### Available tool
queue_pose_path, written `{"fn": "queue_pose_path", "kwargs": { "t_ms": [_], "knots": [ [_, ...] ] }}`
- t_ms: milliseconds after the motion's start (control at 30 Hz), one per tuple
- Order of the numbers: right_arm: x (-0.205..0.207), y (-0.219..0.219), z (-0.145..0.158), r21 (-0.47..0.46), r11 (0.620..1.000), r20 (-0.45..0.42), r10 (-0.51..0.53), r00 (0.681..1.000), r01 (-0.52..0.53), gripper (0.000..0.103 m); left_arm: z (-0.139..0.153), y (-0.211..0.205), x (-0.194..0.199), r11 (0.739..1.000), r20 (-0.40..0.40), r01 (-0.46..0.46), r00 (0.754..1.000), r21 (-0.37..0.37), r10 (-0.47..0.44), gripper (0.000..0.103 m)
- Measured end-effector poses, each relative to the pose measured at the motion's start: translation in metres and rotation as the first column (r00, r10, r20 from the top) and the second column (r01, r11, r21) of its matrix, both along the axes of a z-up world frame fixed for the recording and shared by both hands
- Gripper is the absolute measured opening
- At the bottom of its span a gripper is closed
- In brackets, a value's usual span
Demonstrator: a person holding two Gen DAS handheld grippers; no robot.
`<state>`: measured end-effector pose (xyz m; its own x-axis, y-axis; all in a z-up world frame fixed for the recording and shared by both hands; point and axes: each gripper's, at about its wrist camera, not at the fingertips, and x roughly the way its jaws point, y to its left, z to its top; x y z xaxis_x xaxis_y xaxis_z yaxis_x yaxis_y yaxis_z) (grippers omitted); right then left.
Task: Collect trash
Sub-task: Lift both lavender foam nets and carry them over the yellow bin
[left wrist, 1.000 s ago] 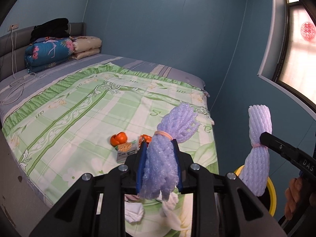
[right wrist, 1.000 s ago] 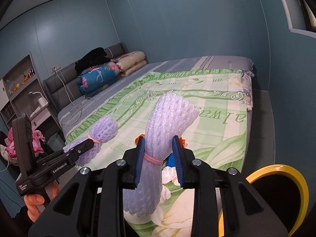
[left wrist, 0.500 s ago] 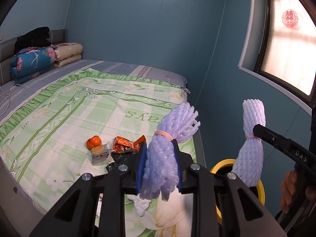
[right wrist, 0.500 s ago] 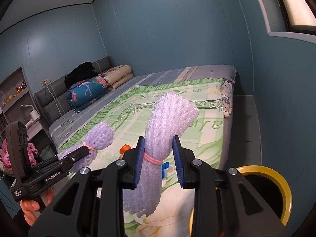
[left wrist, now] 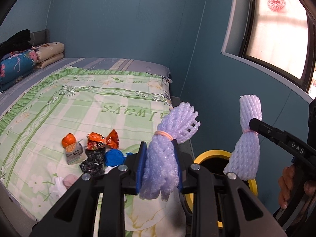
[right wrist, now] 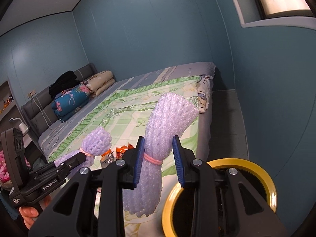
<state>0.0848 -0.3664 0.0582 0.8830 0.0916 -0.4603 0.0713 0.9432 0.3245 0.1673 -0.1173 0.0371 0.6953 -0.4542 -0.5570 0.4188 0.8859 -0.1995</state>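
Left gripper [left wrist: 159, 165] is clamped on a lavender foam-net bundle [left wrist: 167, 150], pads pressing its lower half, pink rubber band just above the pads. Right gripper [right wrist: 158, 163] is clamped on a second foam-net bundle [right wrist: 158, 158] at about its banded waist, top end flaring above the fingers. Both bundles are up in the air, off the bed.

In the left wrist view the right gripper's bundle hangs over the yellow-rimmed bin [left wrist: 214, 154], which stands on the floor at the bed's foot corner. In the right wrist view the bin's rim sits just below and right of the fingers, mouth dark and open.

Step in hand, as I read it: carry to bin, both loads at once. Next move calls for getting each bundle over the mouth before letting go; the left one looks short of the rim and needs to shift right. Foam is light and springy, so it may bounce off the rim or cling to a pad.

More trash is left on the bedspread [left wrist: 79, 102]: orange wrapper [left wrist: 102, 140], small carton [left wrist: 74, 154], black packet [left wrist: 92, 162], blue wad [left wrist: 114, 157], white tissue [left wrist: 59, 183]. The tangerine [left wrist: 68, 139] beside them may not be trash.
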Motion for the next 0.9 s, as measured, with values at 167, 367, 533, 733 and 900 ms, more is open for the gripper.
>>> {"fn": "queue_pose_path", "kwargs": {
  "t_ms": [167,367,533,733,900],
  "knots": [
    [0.000,-0.015,-0.007,0.019,0.999,-0.018,-0.035,0.999,0.035,0.028,-0.011,-0.025,0.004,0.999,-0.025,0.044,0.999,0.001,-0.044,0.024],
    [0.001,-0.035,-0.020,0.022,0.997,-0.046,-0.072,0.996,0.073,0.029,-0.026,-0.054,0.005,0.995,-0.050,0.098,0.994,0.036,-0.096,0.024],
    [0.001,-0.054,-0.035,0.046,0.994,-0.078,-0.098,0.992,0.102,0.029,-0.038,-0.073,0.007,0.989,-0.081,0.134,0.988,0.066,-0.128,0.024],
    [0.001,-0.071,-0.049,0.079,0.989,-0.100,-0.116,0.988,0.124,0.029,-0.051,-0.098,0.006,0.980,-0.110,0.179,0.979,0.088,-0.169,0.024],
    [0.000,-0.080,-0.057,0.086,0.985,-0.106,-0.139,0.985,0.148,0.031,-0.060,-0.118,0.002,0.971,-0.129,0.216,0.971,0.099,-0.203,0.025]
  ]
}}
